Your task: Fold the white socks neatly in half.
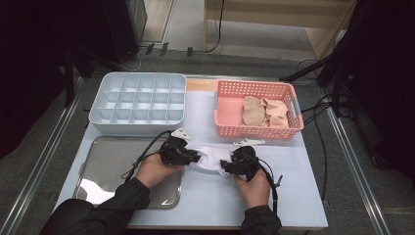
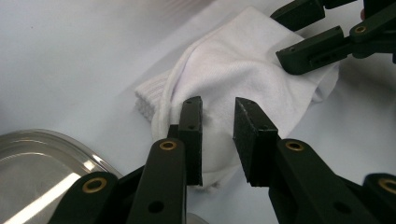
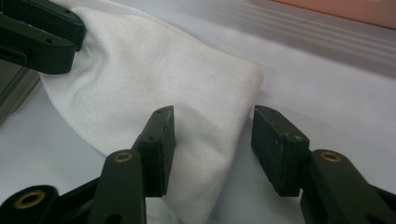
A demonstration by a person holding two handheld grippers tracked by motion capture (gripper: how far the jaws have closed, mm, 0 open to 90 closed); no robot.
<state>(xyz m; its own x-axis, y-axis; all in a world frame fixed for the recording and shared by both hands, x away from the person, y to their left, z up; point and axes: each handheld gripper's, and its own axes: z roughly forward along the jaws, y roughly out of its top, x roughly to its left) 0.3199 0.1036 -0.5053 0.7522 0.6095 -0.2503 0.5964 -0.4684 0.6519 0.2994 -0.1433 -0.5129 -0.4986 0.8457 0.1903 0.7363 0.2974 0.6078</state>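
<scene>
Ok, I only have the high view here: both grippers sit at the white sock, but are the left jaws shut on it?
Observer: No. In the left gripper view the left gripper has its jaws apart, with the white sock showing through the gap.
Operator: And the right one?
Observer: The right gripper is open too, one jaw over the sock and the other past its edge.
Operator: Which end is the cuff?
Observer: The ribbed cuff lies at the left gripper's end, near the metal tray.
</scene>
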